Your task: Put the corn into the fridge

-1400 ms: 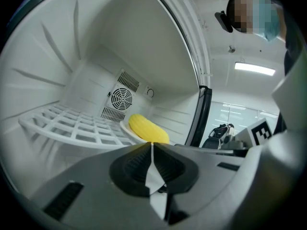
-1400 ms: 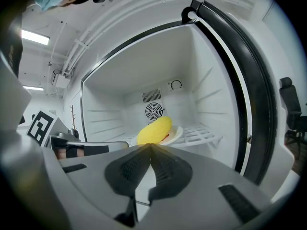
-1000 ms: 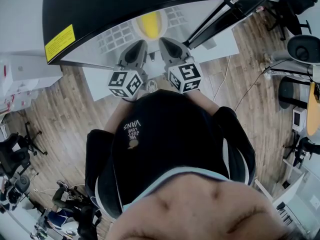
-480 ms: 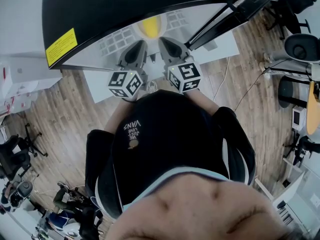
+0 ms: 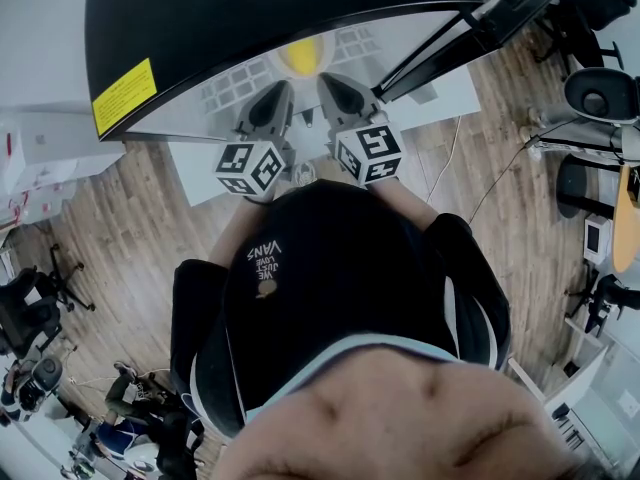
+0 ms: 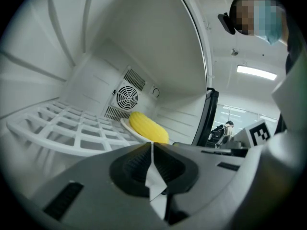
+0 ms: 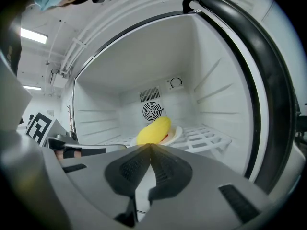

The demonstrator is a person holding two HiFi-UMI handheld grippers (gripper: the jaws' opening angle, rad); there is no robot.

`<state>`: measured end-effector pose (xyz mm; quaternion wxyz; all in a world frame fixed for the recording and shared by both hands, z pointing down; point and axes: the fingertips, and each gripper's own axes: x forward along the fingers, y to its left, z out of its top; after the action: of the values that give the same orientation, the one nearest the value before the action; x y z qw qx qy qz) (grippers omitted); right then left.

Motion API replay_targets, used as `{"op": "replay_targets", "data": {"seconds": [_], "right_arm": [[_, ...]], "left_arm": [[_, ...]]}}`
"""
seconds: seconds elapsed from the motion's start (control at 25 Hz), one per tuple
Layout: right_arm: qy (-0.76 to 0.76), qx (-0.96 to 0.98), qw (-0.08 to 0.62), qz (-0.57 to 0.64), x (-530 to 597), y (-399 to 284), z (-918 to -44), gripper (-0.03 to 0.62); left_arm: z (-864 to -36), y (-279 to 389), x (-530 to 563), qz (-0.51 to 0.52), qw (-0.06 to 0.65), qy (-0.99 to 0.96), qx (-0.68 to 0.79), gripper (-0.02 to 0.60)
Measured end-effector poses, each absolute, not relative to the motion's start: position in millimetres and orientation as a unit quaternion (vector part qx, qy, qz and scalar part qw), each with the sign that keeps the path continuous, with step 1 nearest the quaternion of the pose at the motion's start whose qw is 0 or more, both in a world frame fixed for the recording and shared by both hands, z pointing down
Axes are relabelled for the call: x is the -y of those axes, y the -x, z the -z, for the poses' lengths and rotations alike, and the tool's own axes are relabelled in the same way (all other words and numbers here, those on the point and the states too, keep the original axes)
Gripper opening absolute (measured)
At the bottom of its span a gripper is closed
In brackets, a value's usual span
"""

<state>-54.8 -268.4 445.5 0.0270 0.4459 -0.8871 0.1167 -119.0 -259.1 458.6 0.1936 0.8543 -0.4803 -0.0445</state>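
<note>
A yellow corn cob (image 5: 300, 56) lies on a small white plate (image 7: 176, 133) on the wire shelf inside the open fridge. It shows in the left gripper view (image 6: 146, 127) and in the right gripper view (image 7: 154, 130), in front of the back-wall fan. Both grippers stand side by side at the fridge mouth, pointing in at the corn and a little short of it. My left gripper (image 6: 151, 146) is shut with nothing between its jaws. My right gripper (image 7: 149, 147) is likewise shut and holds nothing. In the head view the left gripper (image 5: 282, 90) and the right gripper (image 5: 326, 82) sit just below the corn.
The fridge is small, with a black top (image 5: 260, 8) and white inner walls. Its door (image 5: 500, 8) stands open to the right, its dark seal (image 7: 271, 90) close by my right gripper. A white wire shelf (image 6: 57, 123) spans the inside. Office chairs (image 5: 600, 93) stand on the wooden floor.
</note>
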Motion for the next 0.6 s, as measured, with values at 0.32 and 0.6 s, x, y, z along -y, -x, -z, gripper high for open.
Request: {"op": "replay_targets", "data": {"seconds": [0.32, 0.6], "right_arm": [[-0.444, 0.888, 0.025, -0.118, 274.1, 58.7, -445.4, 0.012], [-0.442, 0.889, 0.022, -0.120, 275.3, 60.0, -445.4, 0.014]], "left_arm": [[-459.2, 124.4, 261.1, 0.045, 0.195, -0.851, 0.486, 0.028], [-459.1, 123.9, 261.5, 0.044, 0.195, -0.851, 0.485, 0.028]]}}
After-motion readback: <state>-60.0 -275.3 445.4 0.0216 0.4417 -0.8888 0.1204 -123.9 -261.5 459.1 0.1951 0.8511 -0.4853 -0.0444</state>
